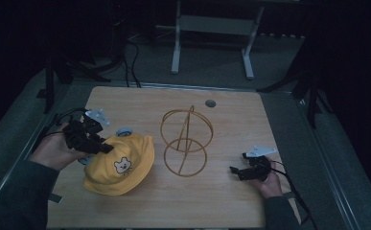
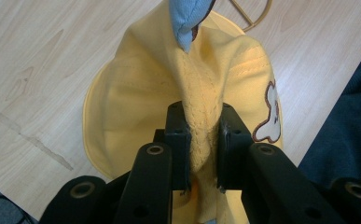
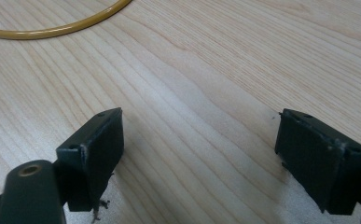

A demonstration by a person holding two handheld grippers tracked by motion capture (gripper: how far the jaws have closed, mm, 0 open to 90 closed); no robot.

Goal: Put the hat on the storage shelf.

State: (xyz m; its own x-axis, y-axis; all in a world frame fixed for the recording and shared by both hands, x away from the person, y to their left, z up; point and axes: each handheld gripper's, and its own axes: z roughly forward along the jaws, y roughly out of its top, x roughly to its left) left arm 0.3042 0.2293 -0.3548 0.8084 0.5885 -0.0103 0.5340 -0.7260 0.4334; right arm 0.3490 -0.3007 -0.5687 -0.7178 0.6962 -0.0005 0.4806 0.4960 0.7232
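A yellow hat (image 1: 121, 165) with a small bear face lies on the left half of the wooden table (image 1: 231, 120). My left gripper (image 1: 101, 145) is shut on a fold of the yellow hat (image 2: 225, 79), which bunches up between the jaws. A light blue ear (image 2: 187, 18) sticks up from the hat's far side. A gold wire stand (image 1: 186, 141) of two rings stands at the table's middle. My right gripper (image 1: 238, 171) rests low over the table at the right, open, with bare wood between its fingers (image 3: 94, 149). Part of the stand's ring (image 3: 57, 28) curves beyond it.
A round grommet hole (image 1: 210, 103) sits near the table's far edge. Behind the table stand a white metal frame (image 1: 212, 33) and dark cables on the floor. A dark sleeve (image 2: 350, 116) shows at the right of the left gripper view.
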